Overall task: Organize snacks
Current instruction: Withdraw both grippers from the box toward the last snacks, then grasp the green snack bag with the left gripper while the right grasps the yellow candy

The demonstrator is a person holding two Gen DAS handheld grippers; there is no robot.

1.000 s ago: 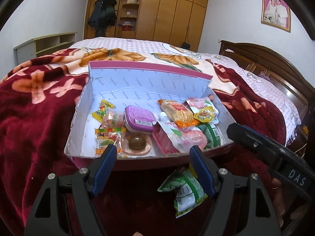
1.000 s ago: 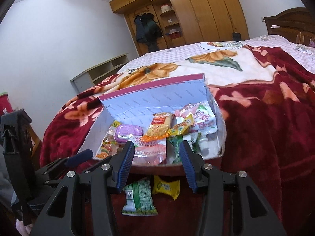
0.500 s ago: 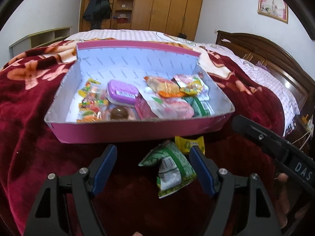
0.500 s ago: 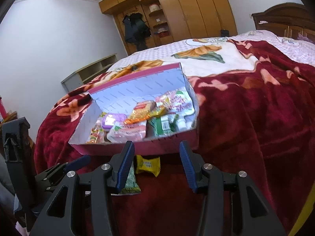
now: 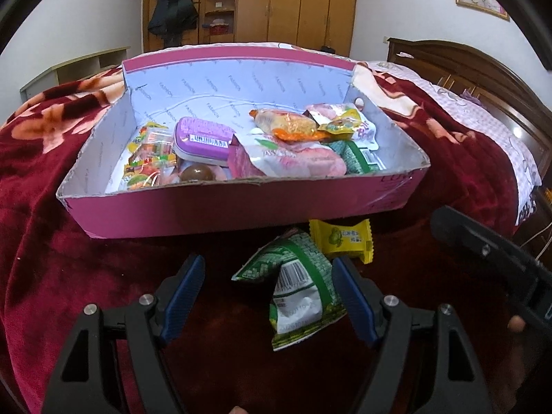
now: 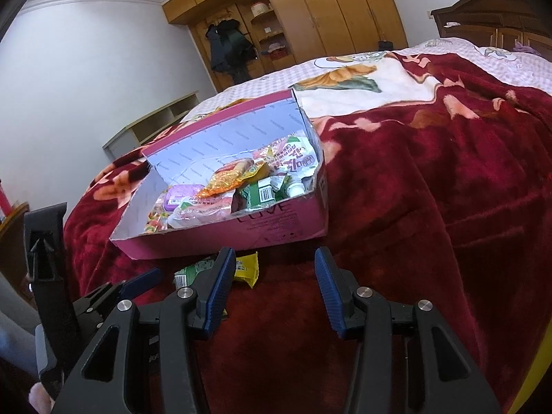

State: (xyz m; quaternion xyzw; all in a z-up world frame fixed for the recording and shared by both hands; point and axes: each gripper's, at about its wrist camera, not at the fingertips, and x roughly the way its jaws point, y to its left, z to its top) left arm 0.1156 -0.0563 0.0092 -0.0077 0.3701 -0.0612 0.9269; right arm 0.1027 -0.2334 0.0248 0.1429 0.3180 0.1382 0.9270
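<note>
Although most snacks already sit in the pink cardboard box (image 5: 241,203) on the bed, two lie outside it on the red blanket (image 5: 69,269), near its front wall: a green snack packet (image 5: 293,283) and, just beyond and to its right, a small yellow wrapped snack (image 5: 341,238). The left gripper (image 5: 267,296) stands wide open and empty, with the green packet between its fingers but untouched. The right gripper (image 6: 270,286) is partly open and holds nothing, over bare blanket right of the yellow snack (image 6: 246,269).

Judgement: the green packet is light, soft and crinkly, its film likely slippery, its contents possibly crushable; a hold across its puffed middle looks soundest. Its long axis runs near to far, leaning left, barcode end nearer. The yellow snack lies with its long axis left to right.
</note>
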